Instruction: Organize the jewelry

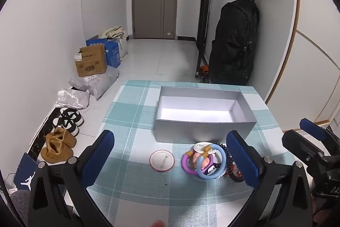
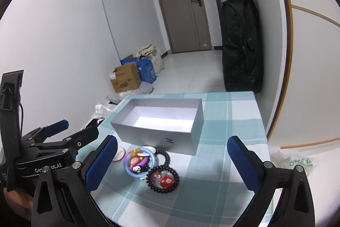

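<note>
Left gripper (image 1: 170, 157) hovers over the checked tablecloth (image 1: 136, 112), fingers spread wide, nothing between the pads. Right gripper (image 2: 172, 160) same: wide apart, empty. Jewelry sits in a small pile just in front of the open grey box (image 1: 204, 127): blue ring (image 1: 209, 163) overlapping purple ring (image 1: 187, 163), black bead bracelet (image 2: 162, 179) around a red charm, a second bead bracelet (image 2: 164, 156) touching the rings. Round white badge (image 1: 162, 160) lies just left of the pile, apart. Box interior is bare.
</note>
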### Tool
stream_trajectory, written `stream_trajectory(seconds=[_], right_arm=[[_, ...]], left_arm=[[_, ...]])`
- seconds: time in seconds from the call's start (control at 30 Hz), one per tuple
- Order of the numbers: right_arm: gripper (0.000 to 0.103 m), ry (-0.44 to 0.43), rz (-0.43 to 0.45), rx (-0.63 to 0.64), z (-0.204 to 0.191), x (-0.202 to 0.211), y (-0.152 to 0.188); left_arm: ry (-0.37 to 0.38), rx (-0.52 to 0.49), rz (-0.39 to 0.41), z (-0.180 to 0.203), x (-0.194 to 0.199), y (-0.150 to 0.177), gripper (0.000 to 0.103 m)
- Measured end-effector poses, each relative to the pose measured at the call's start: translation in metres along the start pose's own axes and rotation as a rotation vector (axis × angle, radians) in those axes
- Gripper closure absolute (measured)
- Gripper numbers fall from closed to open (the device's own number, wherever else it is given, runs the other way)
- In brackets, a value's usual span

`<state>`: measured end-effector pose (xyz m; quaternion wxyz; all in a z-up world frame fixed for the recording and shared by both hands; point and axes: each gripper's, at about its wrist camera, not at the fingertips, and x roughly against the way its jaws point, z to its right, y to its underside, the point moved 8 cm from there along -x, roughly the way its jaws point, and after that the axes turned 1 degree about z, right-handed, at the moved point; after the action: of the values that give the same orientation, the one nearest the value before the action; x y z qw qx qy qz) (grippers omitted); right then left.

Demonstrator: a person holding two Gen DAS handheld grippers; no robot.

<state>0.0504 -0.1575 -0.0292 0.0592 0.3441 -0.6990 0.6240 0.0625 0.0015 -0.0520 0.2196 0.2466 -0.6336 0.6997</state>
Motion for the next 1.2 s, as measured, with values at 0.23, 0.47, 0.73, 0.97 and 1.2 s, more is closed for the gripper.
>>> stream_trajectory(seconds=[0.23, 0.47, 0.73, 0.97, 1.2], right_arm=[[0.000, 0.020, -0.006, 0.043, -0.005, 0.005, 0.001], [0.000, 0.018, -0.014, 0.039, -0.002, -0.001, -0.001], [0.000, 0.020, -0.011, 0.043, -0.002, -0.002, 0.002], [0.000, 0.019, -0.012, 0.043, -0.002, -0.002, 0.001], [0.000, 0.015, -0.005, 0.035, -0.001, -0.001, 0.002]], left_arm=[[-0.009, -0.042, 0.018, -0.001, 0.007, -0.003, 0.001], [0.006, -0.014, 0.029, 0.003, 0.002, -0.005, 0.001], [0.011, 0.003, 0.028, -0.001, 0.002, -0.005, 0.001], [0.012, 0.005, 0.033, -0.001, 0.004, -0.005, 0.001], [0.011, 0.007, 0.032, -0.001, 0.004, -0.004, 0.001]])
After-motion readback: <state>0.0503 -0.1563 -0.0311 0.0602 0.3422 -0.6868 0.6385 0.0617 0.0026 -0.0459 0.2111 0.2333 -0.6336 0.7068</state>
